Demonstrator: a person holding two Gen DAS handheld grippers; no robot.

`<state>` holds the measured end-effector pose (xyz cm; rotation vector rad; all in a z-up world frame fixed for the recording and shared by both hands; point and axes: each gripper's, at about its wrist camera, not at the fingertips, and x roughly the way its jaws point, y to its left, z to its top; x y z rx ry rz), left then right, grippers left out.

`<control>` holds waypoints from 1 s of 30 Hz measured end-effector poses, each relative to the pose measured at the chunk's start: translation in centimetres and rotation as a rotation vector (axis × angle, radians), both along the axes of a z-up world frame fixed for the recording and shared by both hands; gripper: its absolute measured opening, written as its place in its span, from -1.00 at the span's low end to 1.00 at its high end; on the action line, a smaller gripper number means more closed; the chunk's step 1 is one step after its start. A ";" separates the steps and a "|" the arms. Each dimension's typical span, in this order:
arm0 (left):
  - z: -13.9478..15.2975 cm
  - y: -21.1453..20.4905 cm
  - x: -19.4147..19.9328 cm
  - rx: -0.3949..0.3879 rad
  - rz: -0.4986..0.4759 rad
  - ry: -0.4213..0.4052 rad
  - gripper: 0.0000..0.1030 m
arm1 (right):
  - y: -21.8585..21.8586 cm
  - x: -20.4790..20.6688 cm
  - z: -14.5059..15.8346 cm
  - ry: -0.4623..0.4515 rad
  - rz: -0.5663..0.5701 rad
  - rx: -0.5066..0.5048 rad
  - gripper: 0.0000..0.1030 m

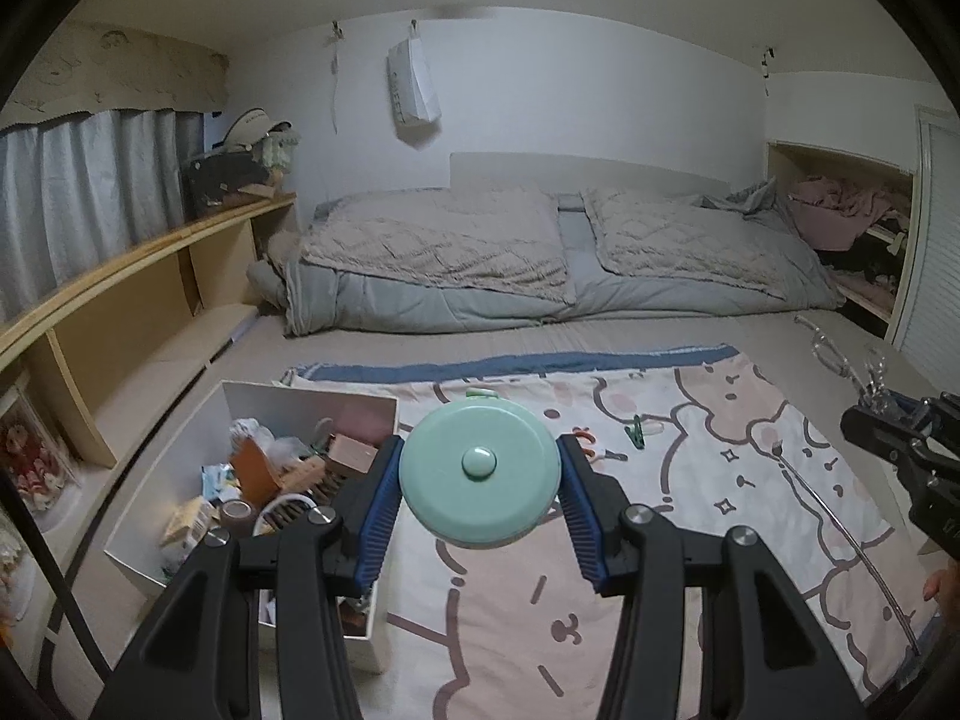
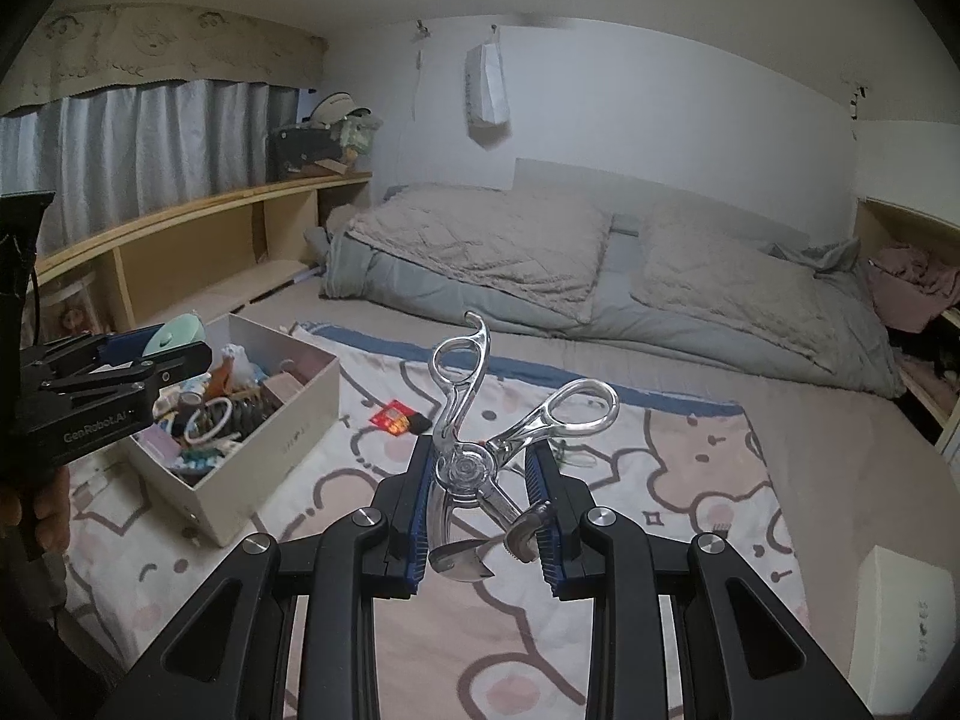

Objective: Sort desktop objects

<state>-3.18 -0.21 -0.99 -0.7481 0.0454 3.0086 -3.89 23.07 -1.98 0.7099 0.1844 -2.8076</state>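
Observation:
My left gripper (image 1: 480, 468) is shut on a round mint-green tape measure (image 1: 478, 472) and holds it in the air beside the white box (image 1: 180, 480) full of small items. The left gripper also shows in the right wrist view (image 2: 174, 342) over that box (image 2: 264, 462). My right gripper (image 2: 483, 450) is shut on silver scissors (image 2: 480, 450), handles pointing up, above the cartoon blanket (image 2: 660, 480). The right gripper shows at the right edge of the left wrist view (image 1: 870, 420).
A green clip (image 1: 635, 432) and small items lie on the blanket (image 1: 720, 480). A red packet and dark object (image 2: 399, 420) lie near the box. A white box lid (image 2: 900, 618) sits at the right. Folded bedding (image 1: 540, 264) lies behind; wooden shelves (image 1: 120, 324) run along the left.

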 end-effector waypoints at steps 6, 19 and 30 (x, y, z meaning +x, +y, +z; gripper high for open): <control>1.0 -1.3 0.0 0.005 0.017 0.022 -0.03 | -1.8 -0.4 1.2 0.017 0.016 -0.019 -0.42; 2.9 -4.3 -1.0 -0.035 0.082 0.078 -0.03 | -5.8 -3.0 2.5 0.014 0.059 -0.030 -0.42; 3.3 -7.6 -3.6 0.012 0.160 0.070 -0.03 | -9.2 -6.6 2.5 0.021 0.083 -0.037 -0.42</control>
